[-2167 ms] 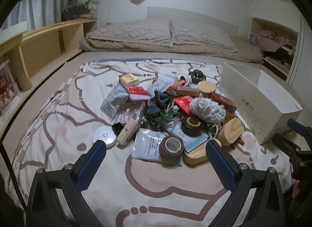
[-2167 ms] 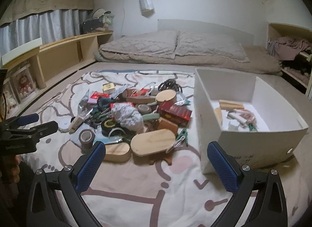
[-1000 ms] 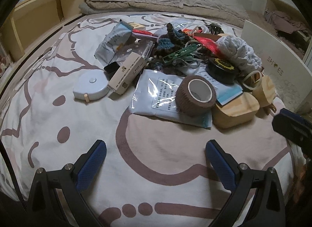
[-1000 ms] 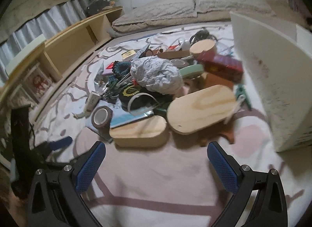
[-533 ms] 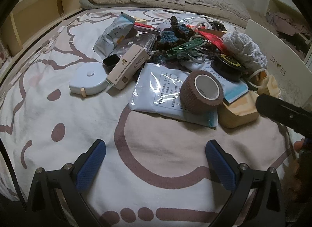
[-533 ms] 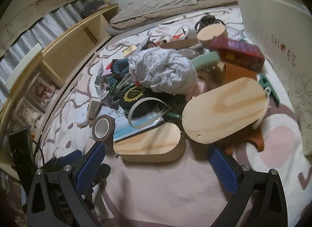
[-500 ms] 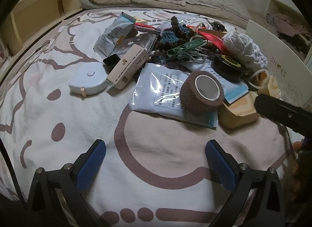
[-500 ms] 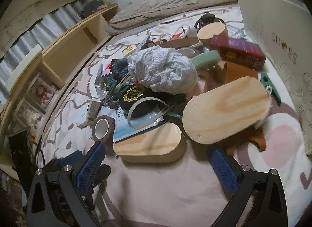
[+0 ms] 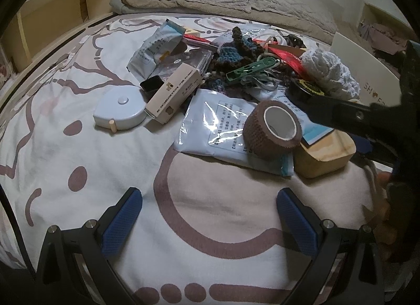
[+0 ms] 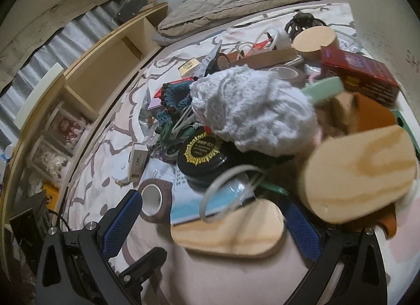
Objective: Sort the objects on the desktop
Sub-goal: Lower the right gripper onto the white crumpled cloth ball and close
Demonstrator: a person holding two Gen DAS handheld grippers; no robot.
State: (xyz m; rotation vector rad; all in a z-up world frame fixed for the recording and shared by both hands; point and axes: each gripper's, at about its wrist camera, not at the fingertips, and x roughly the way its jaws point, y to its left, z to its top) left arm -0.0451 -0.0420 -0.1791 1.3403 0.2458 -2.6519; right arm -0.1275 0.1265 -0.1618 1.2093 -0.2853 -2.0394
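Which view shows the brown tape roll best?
The left wrist view. There the brown tape roll lies unobstructed on a clear plastic packet, its white core and textured side sharp. The right wrist view shows the roll smaller, partly behind that gripper's left finger, so only its open end and some of its side are visible.

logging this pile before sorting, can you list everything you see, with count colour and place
bandage roll: 1, brown, on the plastic packet at the pile's near edge
plastic packet: 1, clear and white, flat on the bedspread
tape measure: 1, pale blue, left of the pile
carton: 1, beige, beside the tape measure
clothespin: 1, green, on the crochet heap
crochet ball: 1, white, on top of the pile
round tin: 1, black with gold, under the ball
oval wooden boxes: 2, pale wood, near side
red box: 1, by the white bin
white bin: 1, right of the pile
left gripper: open, over the bedspread
right gripper: open, at the oval box
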